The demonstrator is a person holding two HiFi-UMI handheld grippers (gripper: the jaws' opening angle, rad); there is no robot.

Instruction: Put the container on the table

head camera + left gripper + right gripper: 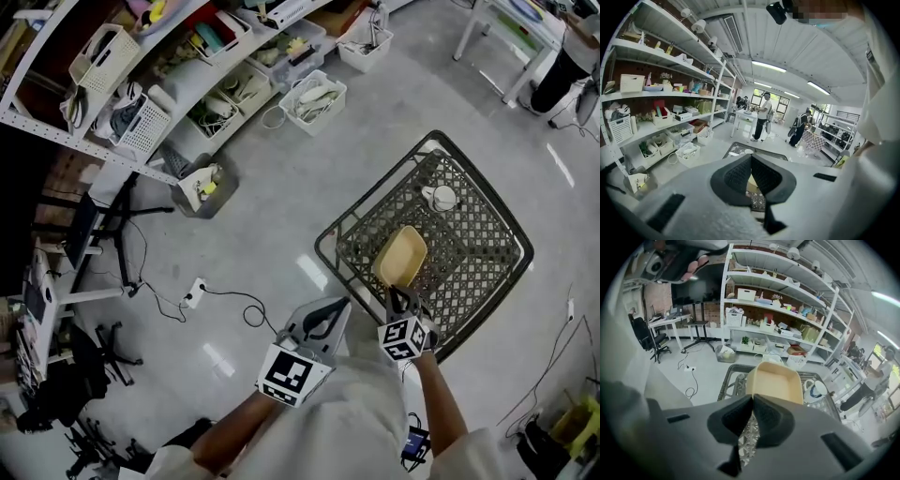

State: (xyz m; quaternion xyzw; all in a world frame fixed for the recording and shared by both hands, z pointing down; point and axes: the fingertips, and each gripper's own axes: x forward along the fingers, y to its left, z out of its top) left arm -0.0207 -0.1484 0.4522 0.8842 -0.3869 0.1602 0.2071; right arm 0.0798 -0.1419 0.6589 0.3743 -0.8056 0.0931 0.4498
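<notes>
Grips the near rim of a shallow tan rectangular container point(401, 255) with the right gripper point(401, 298), jaws clamped, forearm stretched over a black mesh basket point(473, 248) on the floor. Holds the left gripper point(336, 307) near the body, jaws together, empty.

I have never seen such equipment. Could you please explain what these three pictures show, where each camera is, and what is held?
There is no robot: a person holds a two-jaw gripper in each hand. One picture comes from a camera on the person's head, looking down. The other two come from cameras riding on the grippers, looking along their jaws. The right gripper is shut on the rim of a tan container, over a black wire basket that holds a white object. The left gripper is shut and empty.
</notes>
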